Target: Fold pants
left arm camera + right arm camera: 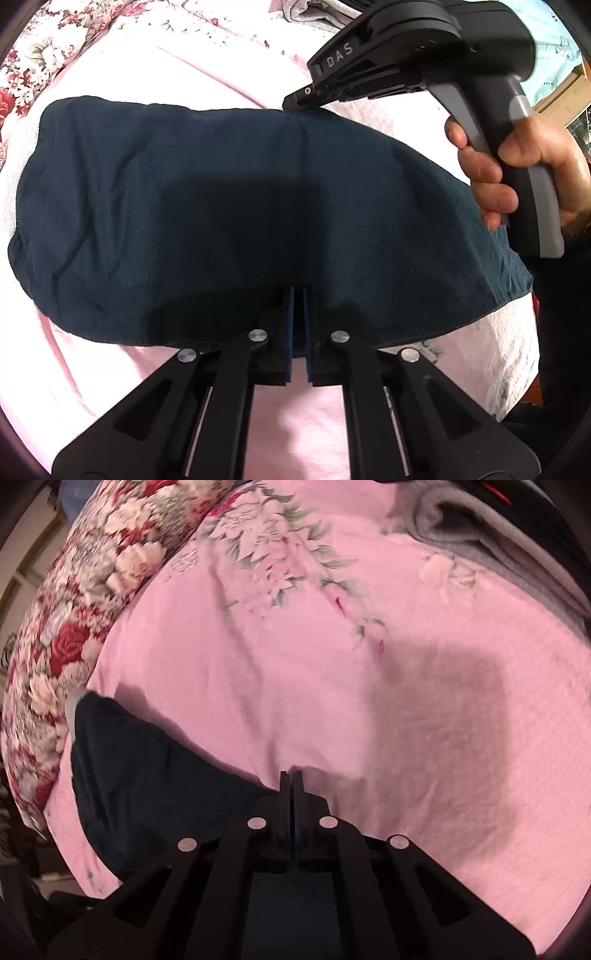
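- One pink bedsheet (122, 373) with a faint flower print covers the bed; it shows in both wrist views and everything else lies on it or at its border.
- One pair of dark blue pants (207, 206) lies folded into a broad flat bundle in the middle of the sheet, its long side running left to right in the left wrist view; in the right wrist view the same pants (147, 786) fill the lower left of the sheet.
- One quilt with red and white roses (85, 620) is bunched along the sheet's left border, beyond the far-left corner of the pants.
- One grey folded cloth (491, 550) sits at the sheet's far edge, well apart from the pants, with something dark lying over it.
- Two grippers, one in each hand.
- The right gripper (295, 102), held by one bare right hand (517, 166), reaches the pants' far edge. From its own camera the right gripper (291, 779) has its two fingers pressed almost together, with dark blue cloth pinched between them.
- The left gripper (298, 295) is at the near edge of the pants, its two blue-padded fingers (289, 325) closed to a narrow slit with the pants' edge caught in it.
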`<move>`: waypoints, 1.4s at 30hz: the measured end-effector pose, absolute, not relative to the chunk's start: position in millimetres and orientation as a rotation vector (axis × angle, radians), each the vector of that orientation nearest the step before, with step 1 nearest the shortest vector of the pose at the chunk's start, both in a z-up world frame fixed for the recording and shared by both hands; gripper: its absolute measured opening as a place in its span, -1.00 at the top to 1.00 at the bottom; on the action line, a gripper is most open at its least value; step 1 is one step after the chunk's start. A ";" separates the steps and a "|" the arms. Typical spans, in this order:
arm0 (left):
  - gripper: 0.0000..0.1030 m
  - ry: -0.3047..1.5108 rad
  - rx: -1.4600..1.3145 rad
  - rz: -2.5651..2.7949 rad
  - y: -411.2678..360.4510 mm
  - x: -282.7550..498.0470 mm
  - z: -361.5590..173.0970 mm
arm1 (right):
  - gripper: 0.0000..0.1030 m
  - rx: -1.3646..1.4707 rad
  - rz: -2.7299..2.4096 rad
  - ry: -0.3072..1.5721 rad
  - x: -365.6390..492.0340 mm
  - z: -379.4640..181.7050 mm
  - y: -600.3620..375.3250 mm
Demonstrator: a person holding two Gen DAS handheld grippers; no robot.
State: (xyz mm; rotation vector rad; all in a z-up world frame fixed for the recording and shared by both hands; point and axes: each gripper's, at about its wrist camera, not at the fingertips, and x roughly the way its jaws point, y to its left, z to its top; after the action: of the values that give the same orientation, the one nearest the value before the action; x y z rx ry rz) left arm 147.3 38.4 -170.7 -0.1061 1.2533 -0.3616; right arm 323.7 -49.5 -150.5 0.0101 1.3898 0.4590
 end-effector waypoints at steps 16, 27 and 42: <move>0.95 1.277 -0.109 -0.480 -25.5 251.5 -165.1 | 0.51 0.045 0.388 1.284 148.8 -104.7 -135.4; 0.94 1.295 -0.181 -0.496 -19.6 263.2 -177.1 | 0.62 0.086 0.294 1.330 121.5 -139.8 -134.9; 0.91 1.268 0.001 -0.623 -97.5 146.6 -152.9 | -0.10 0.686 -0.247 1.138 -9.2 -93.1 -410.1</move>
State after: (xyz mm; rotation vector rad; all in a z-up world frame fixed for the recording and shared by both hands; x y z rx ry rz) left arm 146.6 -97.5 -152.9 0.0014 1.2676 -0.6229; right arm -9.2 -410.1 -93.1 0.6863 1.1381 -0.2474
